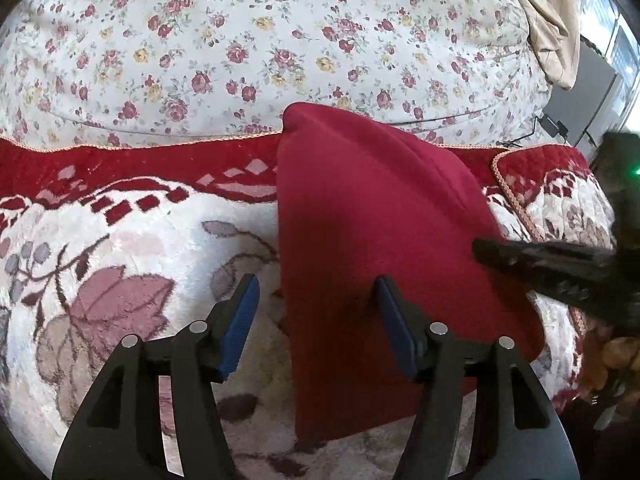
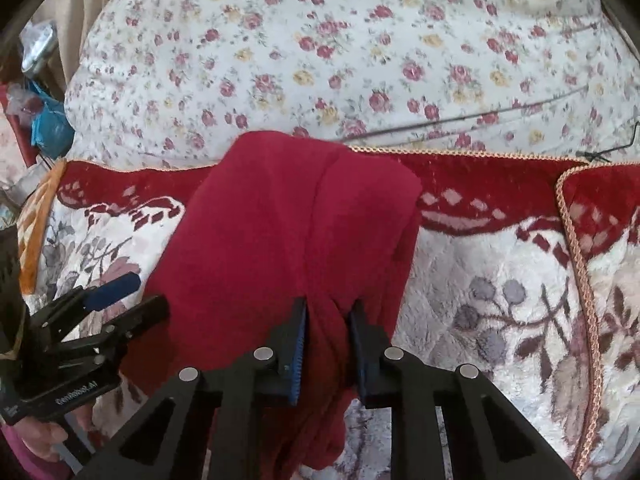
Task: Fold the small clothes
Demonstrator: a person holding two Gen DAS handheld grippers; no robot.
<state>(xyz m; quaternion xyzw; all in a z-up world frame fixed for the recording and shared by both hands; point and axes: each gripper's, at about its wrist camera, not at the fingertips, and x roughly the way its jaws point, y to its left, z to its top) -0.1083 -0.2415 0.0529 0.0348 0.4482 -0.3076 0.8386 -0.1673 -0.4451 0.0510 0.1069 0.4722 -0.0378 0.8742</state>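
The red cloth [image 1: 380, 216] lay on a plush flowered blanket [image 1: 132, 240] covering a bed or couch, with its long axis running from the near edge away toward the blanket's red border [image 1: 140, 156] and the rose-print quilt [image 1: 240, 40] behind it. It appeared already doubled over: a fold line or seam ran lengthwise down its middle in the right wrist view [image 2: 312, 216], and its far end stood up in a soft ridge.

The right gripper [image 2: 327, 344] was on the cloth's near end, its 2 jaws drawn narrow and pinching a gathered pleat of red fabric between the blue pads [image 2: 299, 352]. The left gripper [image 1: 316, 320] stood at the cloth's left edge with its jaws wide and nothing pressed between them: 1 finger rested over the red fabric, the other over the bare blanket, so the edge ran through the gap. In the right wrist view the same gripper [image 2: 120, 300] showed at the lower left, beside the cloth, with part of a hand [image 2: 48, 436] beneath it.

The right side was therefore the holding side, the left the free one. Judged from this layout, the next fold would carry the near end along the long axis toward the far ridge, and the left jaws would first need to close on the left edge.
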